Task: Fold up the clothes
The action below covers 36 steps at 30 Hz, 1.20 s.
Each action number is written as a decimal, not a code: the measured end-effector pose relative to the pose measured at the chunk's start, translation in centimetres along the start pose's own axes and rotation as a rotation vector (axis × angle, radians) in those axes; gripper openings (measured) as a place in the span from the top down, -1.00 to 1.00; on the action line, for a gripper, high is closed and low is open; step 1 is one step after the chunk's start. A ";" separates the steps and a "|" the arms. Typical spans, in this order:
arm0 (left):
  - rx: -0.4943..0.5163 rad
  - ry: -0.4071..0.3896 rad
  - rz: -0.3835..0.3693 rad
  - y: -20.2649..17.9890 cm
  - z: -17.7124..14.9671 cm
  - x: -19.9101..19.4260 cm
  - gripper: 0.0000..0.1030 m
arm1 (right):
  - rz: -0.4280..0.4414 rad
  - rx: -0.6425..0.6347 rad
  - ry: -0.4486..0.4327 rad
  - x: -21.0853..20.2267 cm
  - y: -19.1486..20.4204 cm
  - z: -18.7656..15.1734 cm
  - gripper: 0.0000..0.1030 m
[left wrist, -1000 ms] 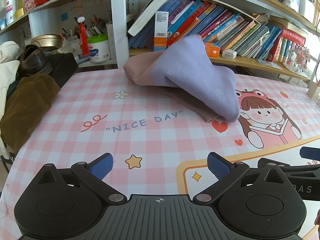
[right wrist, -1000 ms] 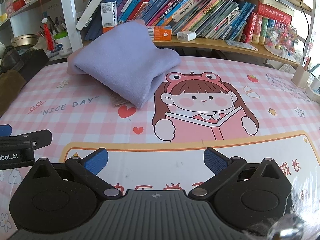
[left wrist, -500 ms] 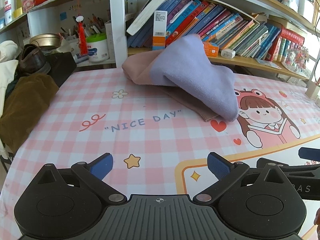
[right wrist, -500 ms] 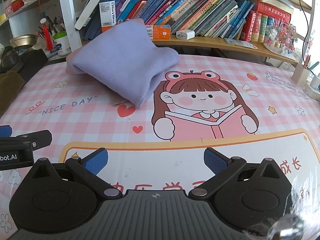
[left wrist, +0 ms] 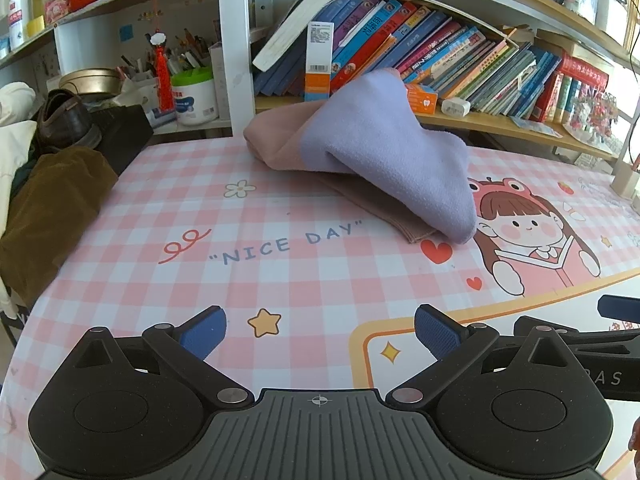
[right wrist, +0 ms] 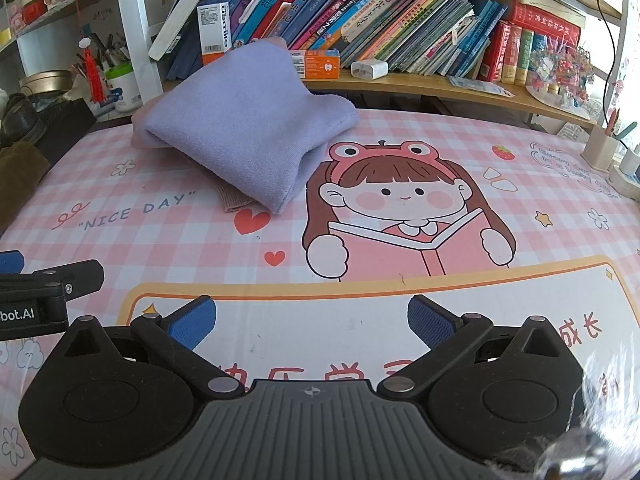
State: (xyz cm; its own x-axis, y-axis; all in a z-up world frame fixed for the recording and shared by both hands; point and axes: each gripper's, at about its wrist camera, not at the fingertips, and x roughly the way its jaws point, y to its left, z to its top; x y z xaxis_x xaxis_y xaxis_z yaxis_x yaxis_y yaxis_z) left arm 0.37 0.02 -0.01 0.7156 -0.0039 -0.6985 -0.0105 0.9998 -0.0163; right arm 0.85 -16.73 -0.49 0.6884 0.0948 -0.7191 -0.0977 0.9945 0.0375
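Observation:
A folded lilac and dusty-pink garment [left wrist: 372,152] [right wrist: 248,120] lies bundled at the far side of the pink checked tablecloth [left wrist: 248,280] [right wrist: 400,152], against the bookshelf. A ribbed pink cuff [right wrist: 236,200] pokes out under its near corner. My left gripper [left wrist: 318,330] hovers open near the table's front edge, well short of the garment, nothing between its blue pads. My right gripper [right wrist: 312,320] is open too, empty, over the cartoon print, also far from the cloth. Each gripper shows at the edge of the other's view.
A bookshelf with slanted books [left wrist: 420,48] [right wrist: 380,20] runs behind the table. A brown garment [left wrist: 48,208], a leather shoe [left wrist: 64,120] and a black box sit at the left edge. A pen holder [right wrist: 600,152] stands far right.
Both views have shifted very slightly, the garment sitting a touch lower and left in frame. Both grippers stay open and empty; the garment has not moved.

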 end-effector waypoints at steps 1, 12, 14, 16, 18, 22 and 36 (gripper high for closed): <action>0.000 0.000 0.000 0.0 0.0 0.0 -0.98 | 0.000 0.000 0.000 0.0 0.0 0.0 -1.00; -0.007 0.003 0.006 0.2 -0.1 -0.1 -0.98 | 0.001 0.005 0.004 -0.1 -0.1 -0.1 -1.00; -0.008 0.004 0.008 0.2 0.0 0.0 -0.98 | 0.000 0.005 0.005 -0.1 -0.1 -0.1 -1.00; -0.012 0.003 0.011 0.2 0.0 0.0 -0.98 | -0.002 0.003 0.004 -0.1 -0.1 -0.1 -1.00; -0.014 0.001 0.012 0.2 0.0 -0.1 -0.98 | -0.003 0.003 0.004 -0.1 -0.1 -0.1 -1.00; -0.015 0.003 0.010 0.2 0.0 0.0 -0.98 | -0.002 0.002 0.005 -0.1 -0.1 -0.1 -1.00; -0.015 -0.008 0.002 0.2 0.3 0.1 -0.98 | -0.001 0.005 0.017 0.3 -0.1 0.0 -1.00</action>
State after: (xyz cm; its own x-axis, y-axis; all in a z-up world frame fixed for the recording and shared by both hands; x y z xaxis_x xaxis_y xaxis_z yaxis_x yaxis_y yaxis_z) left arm 0.67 0.19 0.09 0.7211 -0.0018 -0.6928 -0.0225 0.9994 -0.0261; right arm 1.01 -16.79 -0.72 0.6760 0.0925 -0.7310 -0.0928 0.9949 0.0402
